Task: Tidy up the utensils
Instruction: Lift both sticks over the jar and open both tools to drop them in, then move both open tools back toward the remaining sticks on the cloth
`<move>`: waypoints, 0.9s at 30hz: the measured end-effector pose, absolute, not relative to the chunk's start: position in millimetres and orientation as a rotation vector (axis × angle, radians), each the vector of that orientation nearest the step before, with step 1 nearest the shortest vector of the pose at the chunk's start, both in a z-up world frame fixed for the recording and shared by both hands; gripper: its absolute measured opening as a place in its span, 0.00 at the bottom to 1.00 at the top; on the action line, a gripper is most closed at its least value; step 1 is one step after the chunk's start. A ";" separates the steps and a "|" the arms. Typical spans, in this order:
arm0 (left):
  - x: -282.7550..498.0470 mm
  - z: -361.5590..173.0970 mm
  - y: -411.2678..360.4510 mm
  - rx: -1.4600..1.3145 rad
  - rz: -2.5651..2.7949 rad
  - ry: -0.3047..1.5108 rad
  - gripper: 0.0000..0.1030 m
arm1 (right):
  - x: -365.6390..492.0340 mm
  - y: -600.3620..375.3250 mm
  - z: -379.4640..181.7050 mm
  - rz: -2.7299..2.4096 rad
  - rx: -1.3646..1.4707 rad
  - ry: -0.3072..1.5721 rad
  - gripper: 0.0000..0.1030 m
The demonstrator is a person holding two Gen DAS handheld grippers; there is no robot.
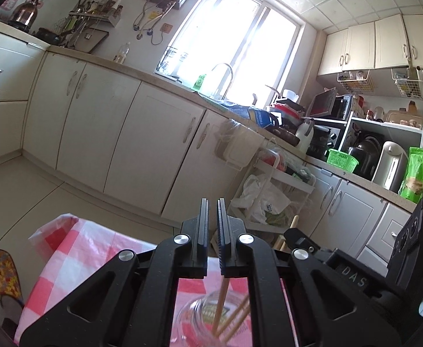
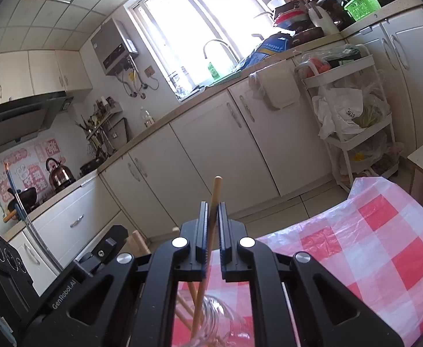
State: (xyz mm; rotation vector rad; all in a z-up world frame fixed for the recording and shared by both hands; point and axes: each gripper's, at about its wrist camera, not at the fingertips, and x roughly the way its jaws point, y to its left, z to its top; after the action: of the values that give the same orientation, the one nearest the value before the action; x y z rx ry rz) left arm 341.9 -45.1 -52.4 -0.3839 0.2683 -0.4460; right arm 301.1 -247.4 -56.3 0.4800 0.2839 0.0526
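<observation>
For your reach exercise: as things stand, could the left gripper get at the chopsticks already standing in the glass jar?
Probably yes. The left gripper sits just above the glass jar, whose mouth shows nothing covering the chopsticks, but its nearly closed jaws would need to open.

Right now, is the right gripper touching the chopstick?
Touching. The right wrist view shows the chopstick pinched between the right gripper fingers, its lower end reaching into the glass jar.
</observation>
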 end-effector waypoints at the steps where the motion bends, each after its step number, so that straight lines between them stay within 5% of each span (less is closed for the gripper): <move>1: 338.4 -52.7 -44.3 -0.379 -0.444 0.274 0.05 | 298.3 -245.8 -56.0 0.057 0.469 0.294 0.08; 2: 335.7 -52.9 -43.4 -0.378 -0.446 0.279 0.05 | 296.3 -243.9 -55.8 0.062 0.457 0.304 0.08; 4: 329.1 -52.3 -40.6 -0.369 -0.442 0.293 0.07 | 291.9 -240.5 -56.0 0.072 0.438 0.324 0.28; 6: 321.8 -50.6 -36.5 -0.367 -0.443 0.306 0.12 | 285.5 -240.2 -55.2 0.073 0.433 0.336 0.30; 14: 283.1 -50.8 -10.7 -0.350 -0.429 0.414 0.41 | 236.2 -244.7 -61.8 0.074 0.382 0.523 0.28; 18: 257.0 -68.3 -1.3 -0.319 -0.422 0.529 0.45 | 208.0 -222.9 -99.5 0.134 0.274 0.760 0.13; 27: 207.7 -107.5 -9.5 -0.245 -0.464 0.719 0.51 | 184.7 -190.8 -153.9 0.148 0.181 0.964 0.10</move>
State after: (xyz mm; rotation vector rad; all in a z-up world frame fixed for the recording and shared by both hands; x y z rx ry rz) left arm 207.7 -9.5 -107.5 -0.2446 0.7187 -0.4638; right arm 184.7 -190.8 -153.9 0.1808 0.9636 0.1483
